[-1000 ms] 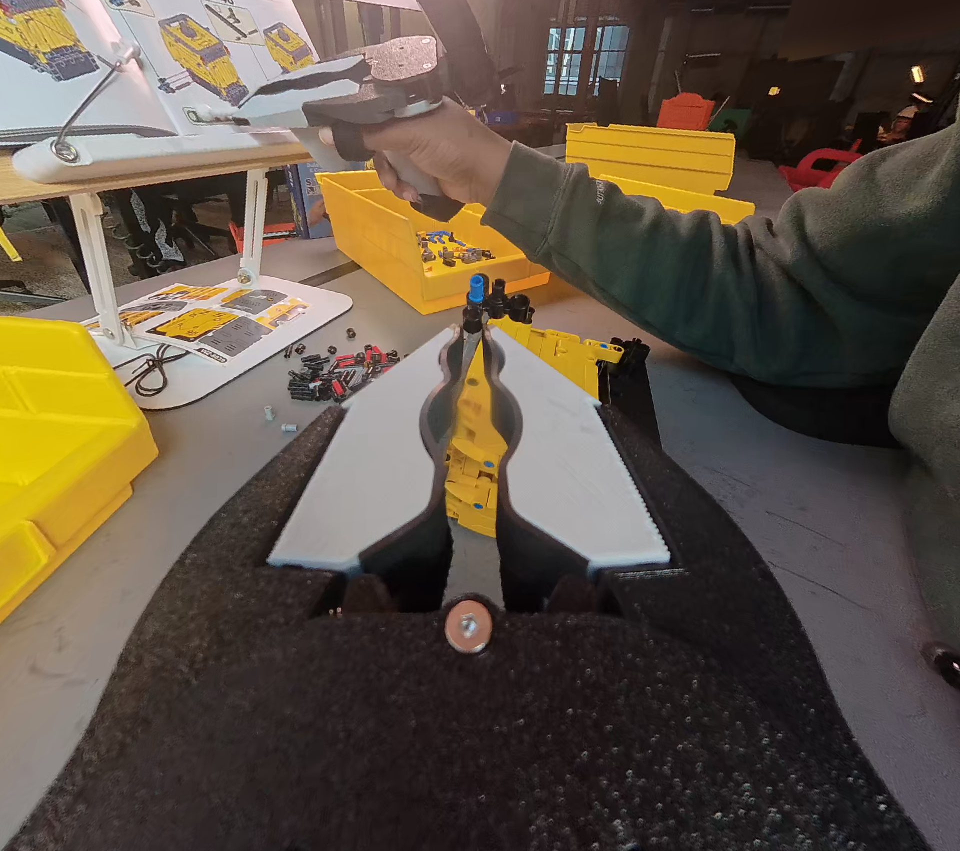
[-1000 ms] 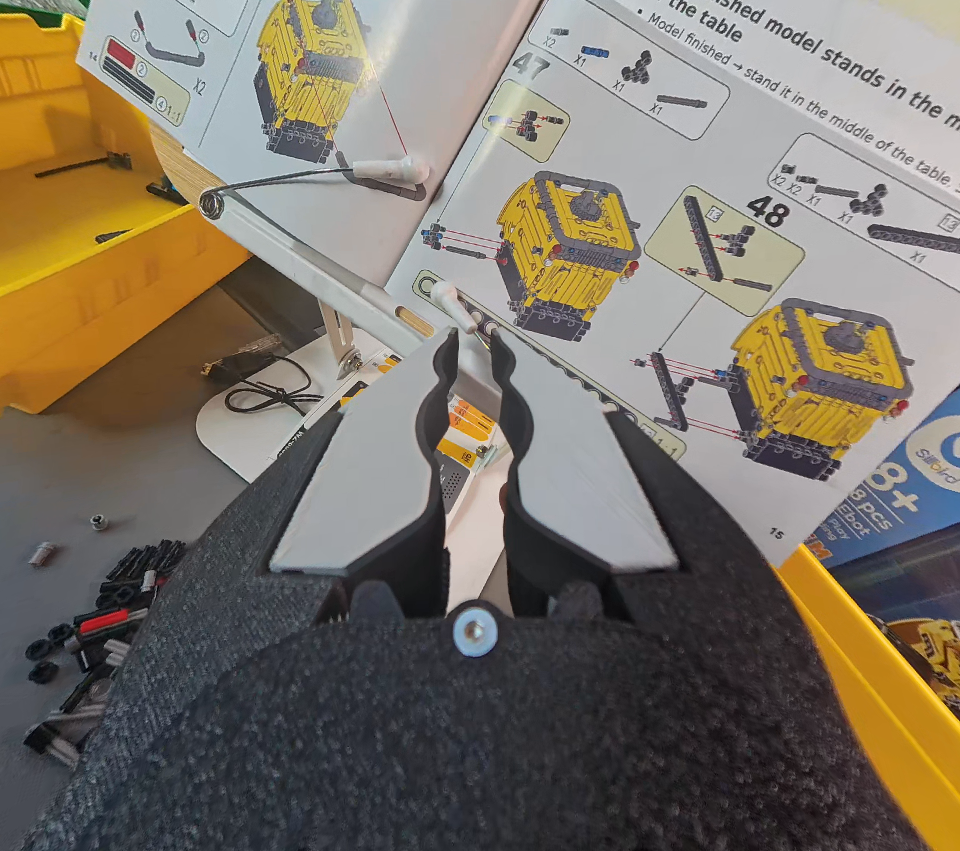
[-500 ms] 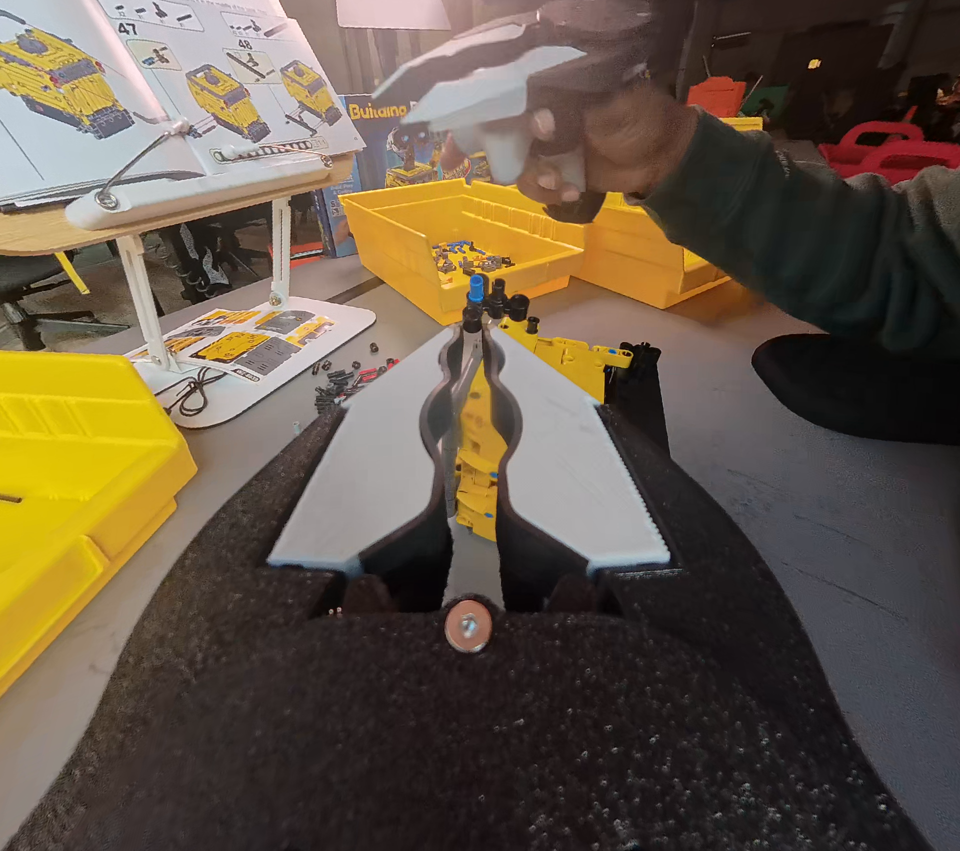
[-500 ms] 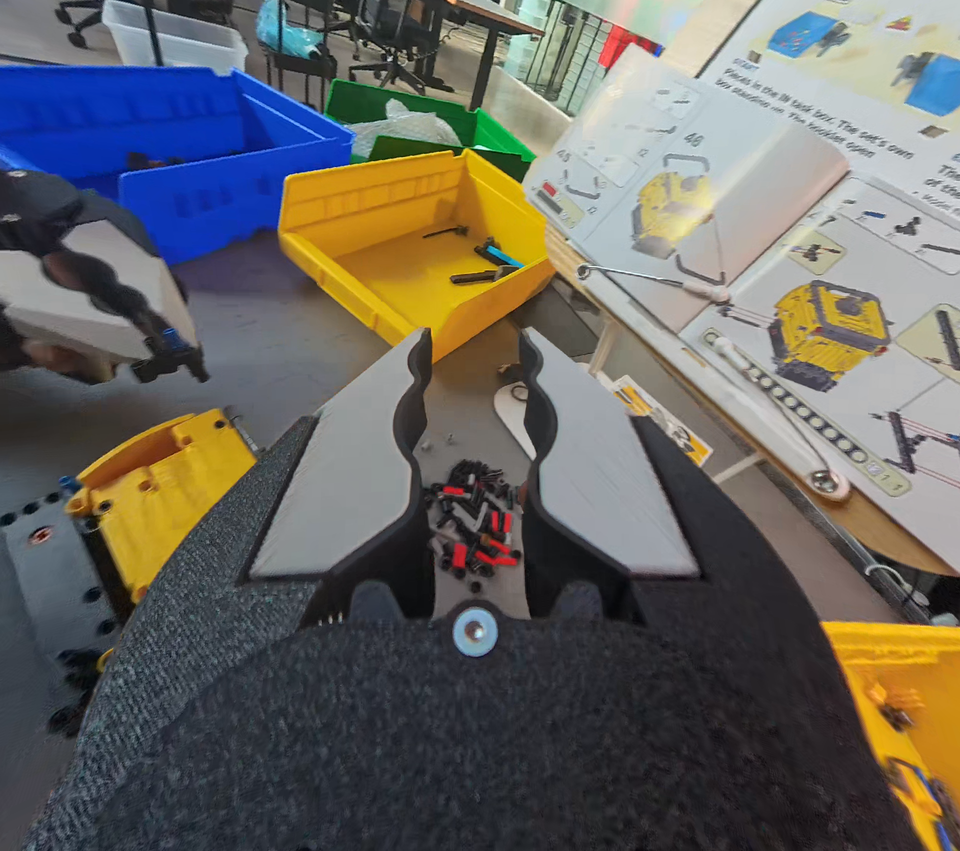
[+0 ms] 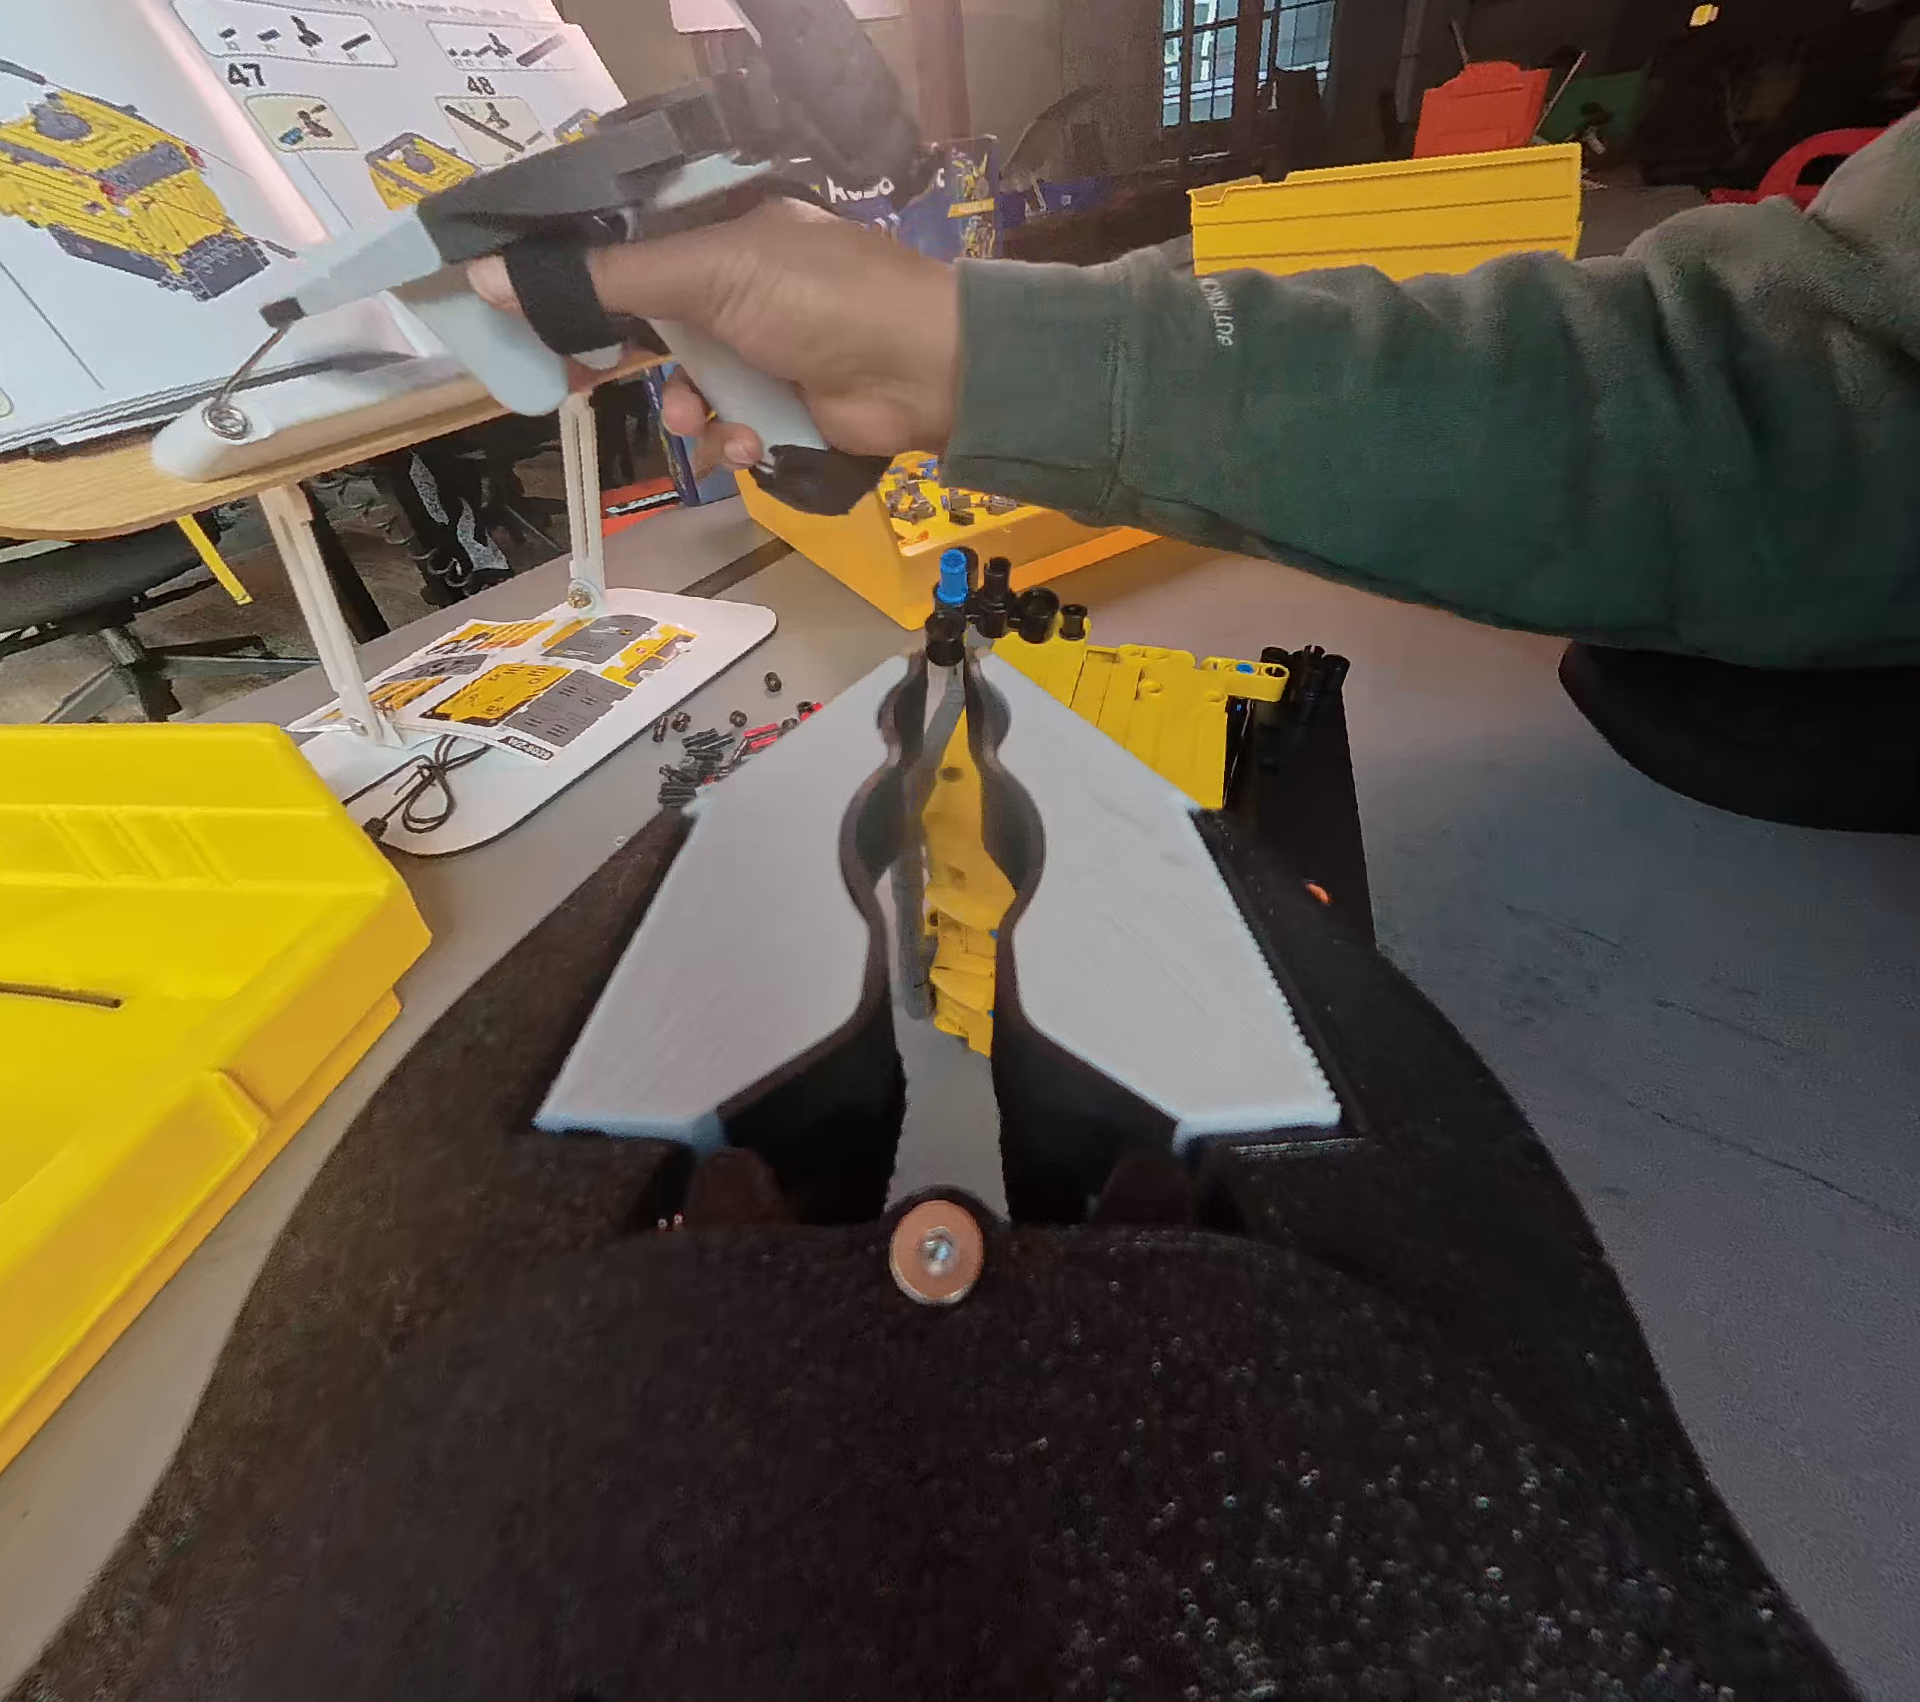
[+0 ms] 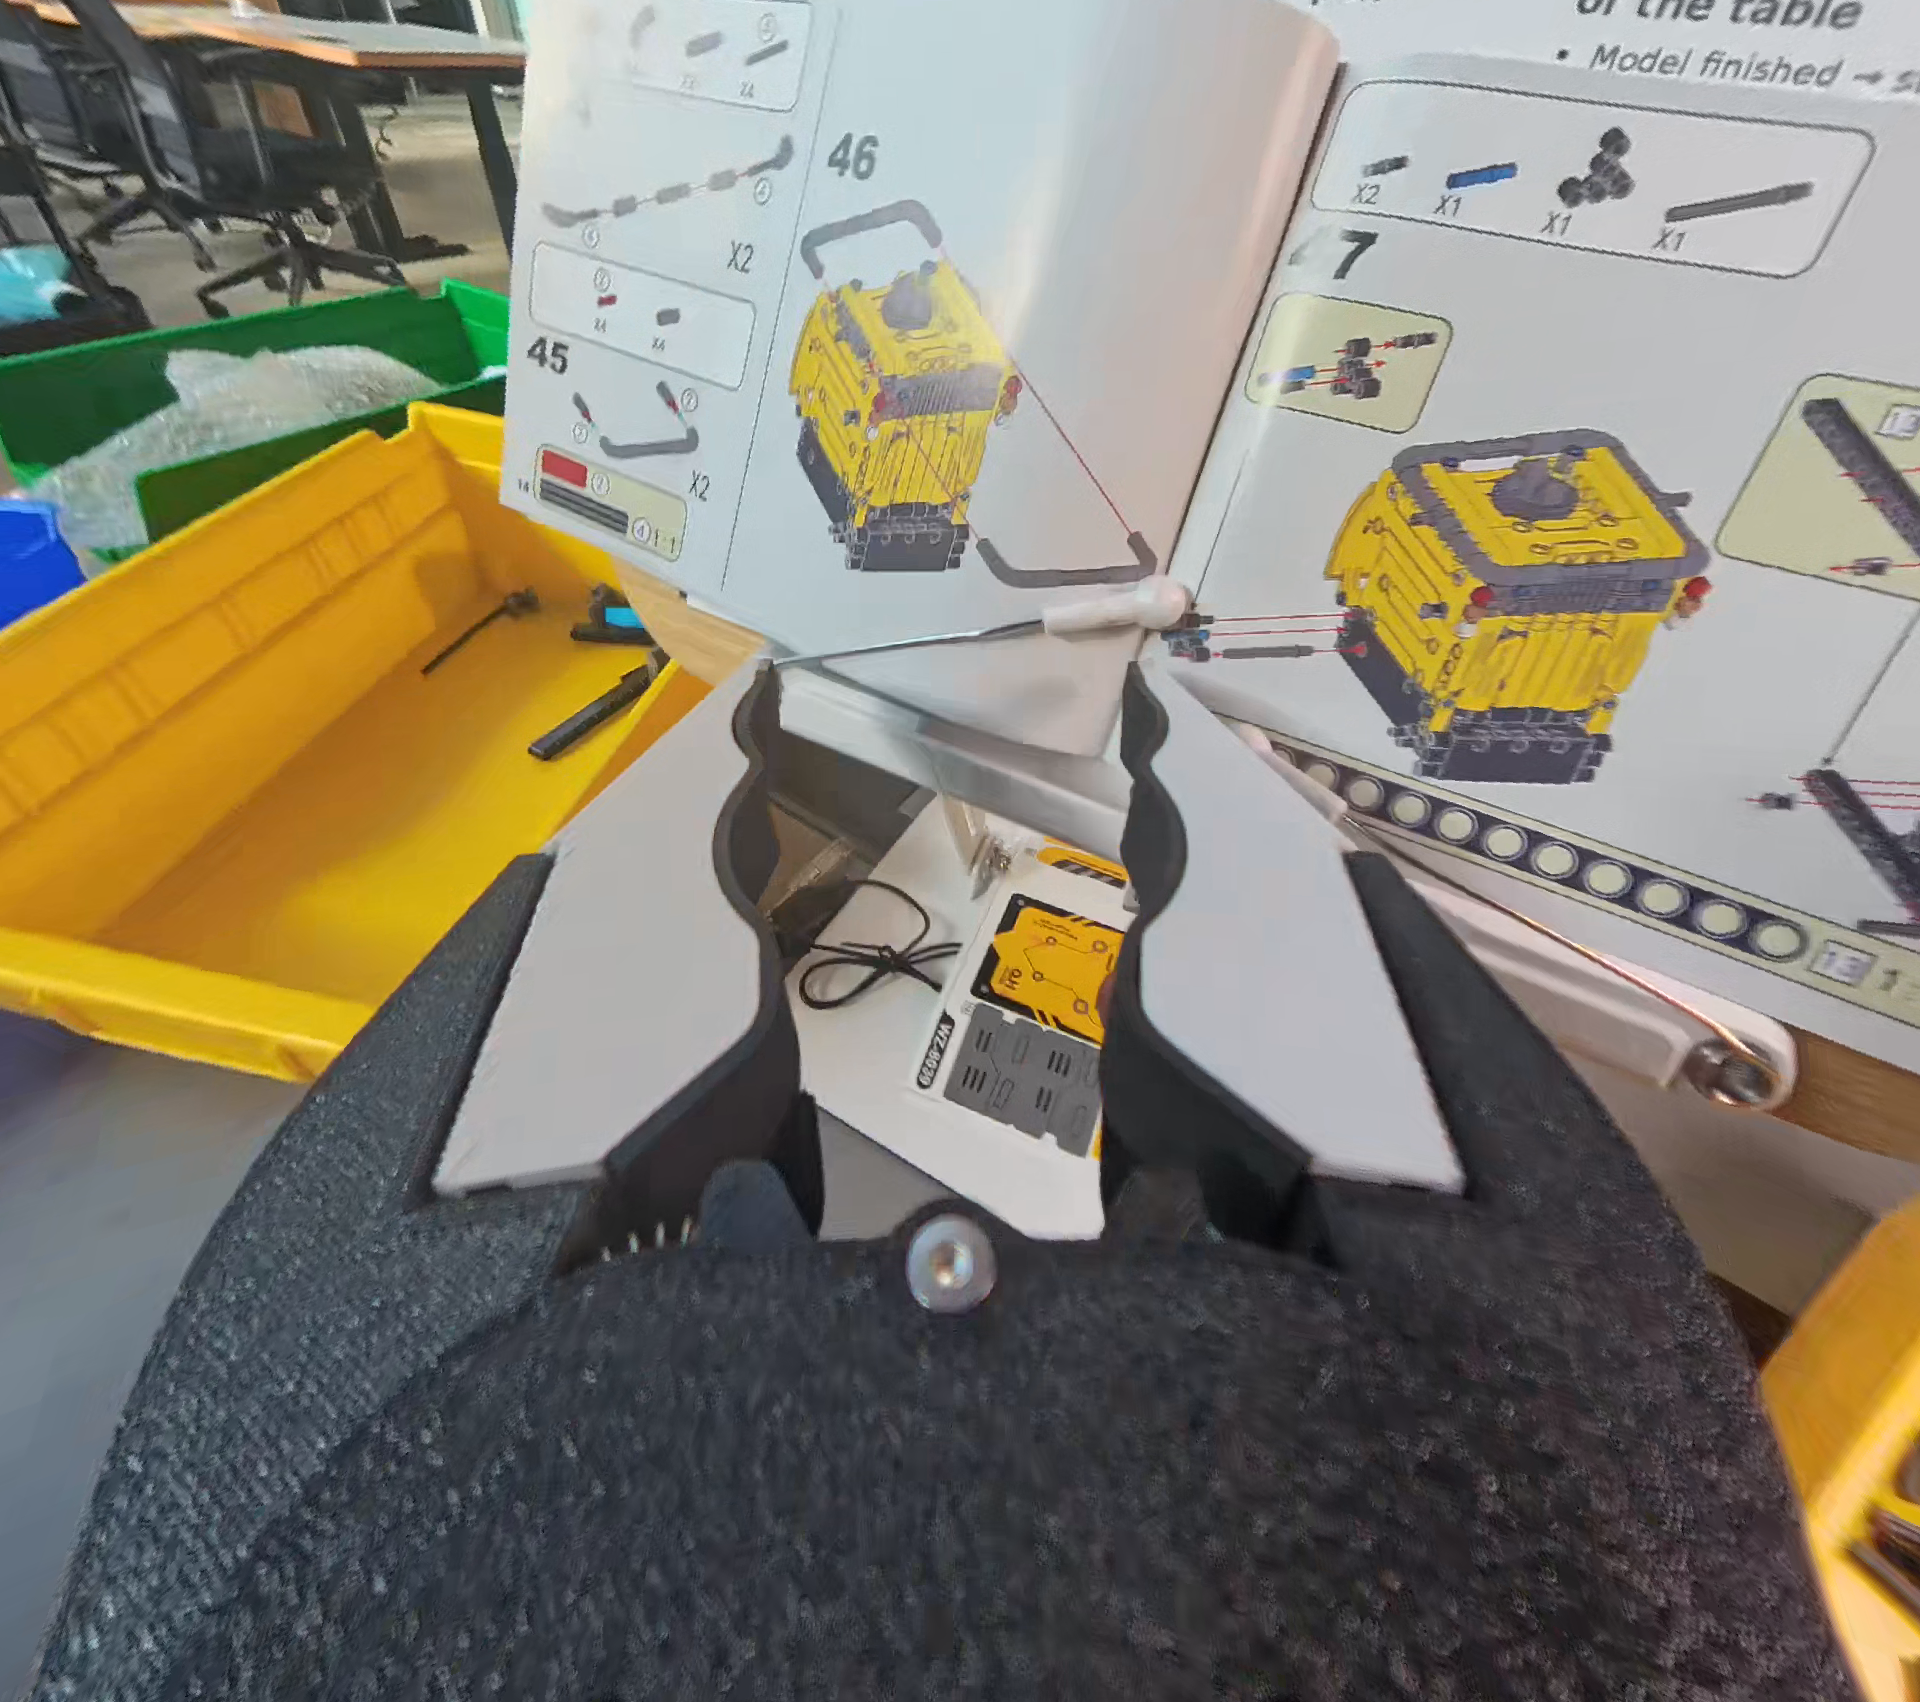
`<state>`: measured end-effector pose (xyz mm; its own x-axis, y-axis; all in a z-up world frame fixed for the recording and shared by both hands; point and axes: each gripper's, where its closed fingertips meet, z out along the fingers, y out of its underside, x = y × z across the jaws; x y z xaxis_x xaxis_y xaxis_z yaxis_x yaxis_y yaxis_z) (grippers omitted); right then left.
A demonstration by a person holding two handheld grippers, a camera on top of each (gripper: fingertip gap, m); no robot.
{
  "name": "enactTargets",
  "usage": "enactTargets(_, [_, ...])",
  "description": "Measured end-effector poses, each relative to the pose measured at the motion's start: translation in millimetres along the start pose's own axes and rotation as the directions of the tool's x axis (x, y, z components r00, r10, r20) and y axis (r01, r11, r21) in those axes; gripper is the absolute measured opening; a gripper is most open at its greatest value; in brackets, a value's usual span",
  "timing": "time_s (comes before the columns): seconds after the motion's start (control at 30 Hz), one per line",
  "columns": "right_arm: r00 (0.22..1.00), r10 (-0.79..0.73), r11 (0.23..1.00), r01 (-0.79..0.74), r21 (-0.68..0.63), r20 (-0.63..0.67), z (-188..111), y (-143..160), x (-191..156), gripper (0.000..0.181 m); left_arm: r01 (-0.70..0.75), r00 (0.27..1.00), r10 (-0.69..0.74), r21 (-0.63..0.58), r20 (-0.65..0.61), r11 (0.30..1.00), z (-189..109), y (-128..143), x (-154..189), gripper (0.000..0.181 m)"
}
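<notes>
My left gripper [image 5: 945, 665] is shut on a thin grey axle [image 5: 928, 785] that carries black connectors and a blue pin [image 5: 951, 572] at its top, above the fingertips. Behind it a partly built yellow model [image 5: 1143, 707] with a black end piece stands on the grey table. My right gripper [image 6: 951, 681] is open and empty, its tips just at the lower edge of an open instruction booklet [image 6: 1039, 250] on a stand, near the wire page holder [image 6: 1112, 608]. It also shows in the left wrist view [image 5: 343, 281], held by a hand, pointing at the booklet.
A yellow bin [image 5: 156, 925] sits at the left, holding a few black parts in the right wrist view [image 6: 260, 769]. Another yellow bin [image 5: 883, 551] with small parts stands behind. Loose black and red pins [image 5: 717, 738] lie by the stand's white base [image 5: 717, 629]. A green bin [image 6: 260, 364] is farther back. Tip to tip, the grippers are about 25 cm apart.
The right gripper swung away from the booklet toward the table, then came back to the booklet with its jaws wider apart. The left gripper stayed shut on the axle.
</notes>
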<state>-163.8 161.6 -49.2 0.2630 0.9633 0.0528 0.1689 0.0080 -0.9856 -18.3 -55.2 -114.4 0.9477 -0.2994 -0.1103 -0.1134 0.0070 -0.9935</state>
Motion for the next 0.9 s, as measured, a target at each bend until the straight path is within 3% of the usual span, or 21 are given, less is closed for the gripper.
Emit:
enactTargets(0.07, [0.998,0.065,0.997,-0.065,0.031,-0.001,8.6,-6.7,-1.0,0.059,0.007,1.000,-0.007,0.005,0.005,1.000,-1.6,-1.4,-2.2,0.006])
enactTargets(0.27, [0.997,0.024,0.988,-0.013,0.157,-0.071,8.6,-23.3,1.2,0.036,0.016,0.999,-0.016,0.006,-0.029,1.000,-0.8,-2.6,4.0,0.006])
enactTargets(0.57, [0.982,-0.183,0.974,0.174,0.146,0.050,23.4,-25.8,-29.6,0.037,0.012,1.000,-0.012,0.012,-0.028,1.000,-2.8,-5.7,3.8,0.006])
enactTargets(0.7, [0.977,-0.183,0.973,0.165,0.159,0.108,-12.5,-20.8,-32.6,0.045,0.016,1.000,-0.016,0.019,-0.025,1.000,-3.6,-7.2,2.9,0.006])
enactTargets(0.9, [0.924,-0.196,0.977,0.153,0.151,0.330,-116.4,6.7,-75.9,0.046,-0.017,1.000,0.017,0.015,-0.003,1.000,-3.0,-7.9,2.9,0.006])
